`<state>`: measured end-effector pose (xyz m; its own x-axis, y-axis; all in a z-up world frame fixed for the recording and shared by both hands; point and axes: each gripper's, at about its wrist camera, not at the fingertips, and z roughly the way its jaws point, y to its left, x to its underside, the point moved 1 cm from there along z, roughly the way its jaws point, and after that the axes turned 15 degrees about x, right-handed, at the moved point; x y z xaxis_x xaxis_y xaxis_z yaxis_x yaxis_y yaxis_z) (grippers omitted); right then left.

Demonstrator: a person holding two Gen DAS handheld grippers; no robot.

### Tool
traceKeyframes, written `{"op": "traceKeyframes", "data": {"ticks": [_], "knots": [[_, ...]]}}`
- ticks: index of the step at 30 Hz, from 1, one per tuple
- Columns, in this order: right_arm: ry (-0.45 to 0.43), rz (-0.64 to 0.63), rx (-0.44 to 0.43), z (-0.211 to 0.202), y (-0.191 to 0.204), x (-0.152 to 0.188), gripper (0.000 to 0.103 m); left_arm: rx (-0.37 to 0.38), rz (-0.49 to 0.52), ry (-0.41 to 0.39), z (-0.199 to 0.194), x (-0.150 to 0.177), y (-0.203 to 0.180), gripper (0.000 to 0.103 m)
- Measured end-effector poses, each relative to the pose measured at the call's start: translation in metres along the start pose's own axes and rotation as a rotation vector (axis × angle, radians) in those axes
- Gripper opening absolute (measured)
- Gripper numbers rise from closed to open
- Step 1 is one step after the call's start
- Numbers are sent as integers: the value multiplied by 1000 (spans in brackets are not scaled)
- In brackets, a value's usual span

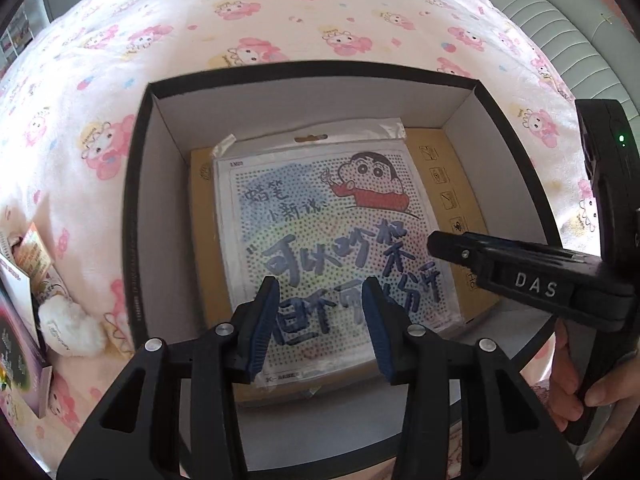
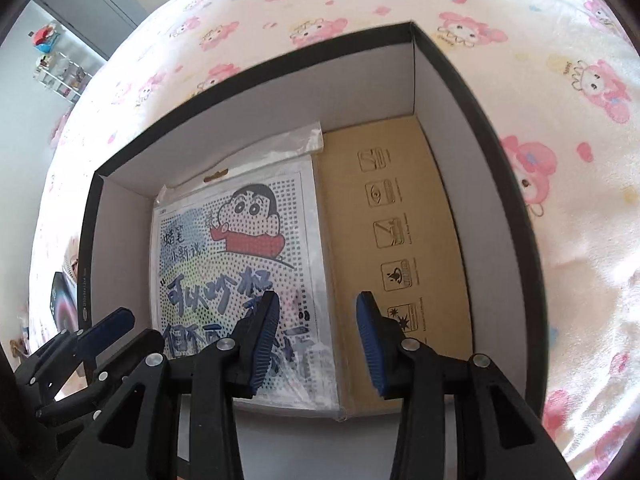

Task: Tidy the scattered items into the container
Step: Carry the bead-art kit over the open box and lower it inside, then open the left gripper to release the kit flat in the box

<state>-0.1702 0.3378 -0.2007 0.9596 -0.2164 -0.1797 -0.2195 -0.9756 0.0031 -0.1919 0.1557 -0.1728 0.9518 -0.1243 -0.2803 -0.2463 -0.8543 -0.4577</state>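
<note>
A black box with white inner walls [image 1: 160, 208] [image 2: 448, 92] stands open on the bed. Inside lies a flat brown cardboard package [image 1: 440, 168] [image 2: 400, 240], and on it a plastic-wrapped cartoon bead-art kit [image 1: 320, 232] [image 2: 240, 256]. My left gripper [image 1: 320, 328] is open and empty, above the near part of the box. My right gripper [image 2: 316, 344] is open and empty, above the kit's right edge; it also shows from the side in the left wrist view [image 1: 440, 240]. The left gripper's fingers [image 2: 108, 324] show at lower left in the right wrist view.
The box rests on a pink cartoon-print bedsheet [image 1: 280, 12] [image 2: 560, 240]. Left of the box lie a white plush item [image 1: 72, 332], a small printed box [image 1: 32, 256] and a dark card pack [image 1: 16, 344] [image 2: 60, 304]. Shelves [image 2: 60, 68] stand beyond the bed.
</note>
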Motion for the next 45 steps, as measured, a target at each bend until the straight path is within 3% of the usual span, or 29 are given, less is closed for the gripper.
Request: {"op": "traceKeyframes", "data": {"ticks": [6,11,15,19,22,25,31,34,36,40,42,45], "knots": [[62,-15,-9,15,6,6,36,54,-119,85,22,2,10,43],[63,-68,-2,18,21,12,38,9,-130,84,18,8,12,43],[81,-94,-81,18,29,18,38,6,-139,84,14,14,14,43],[11,-36,-60,5,16,21,38,42,-130,52,8,16,10,43],[-11,13,-8,2,3,24,38,33,-111,10,4,4,8,43],[40,20,-38,11,2,31,38,5,-120,-15,5,-15,9,43],[31,4,-29,14,7,38,38,-19,-146,30,15,-21,11,43],[85,-3,-83,25,14,42,38,-48,-173,29,19,-16,19,38],[102,-1,-119,28,19,45,38,-25,-186,18,14,-13,25,36],[81,-39,-96,27,31,50,38,-24,-183,21,14,-11,22,30],[78,-34,-98,27,31,55,38,0,-173,13,10,-9,19,31],[29,-10,-79,15,26,64,38,32,-132,-28,-5,1,12,42]]}}
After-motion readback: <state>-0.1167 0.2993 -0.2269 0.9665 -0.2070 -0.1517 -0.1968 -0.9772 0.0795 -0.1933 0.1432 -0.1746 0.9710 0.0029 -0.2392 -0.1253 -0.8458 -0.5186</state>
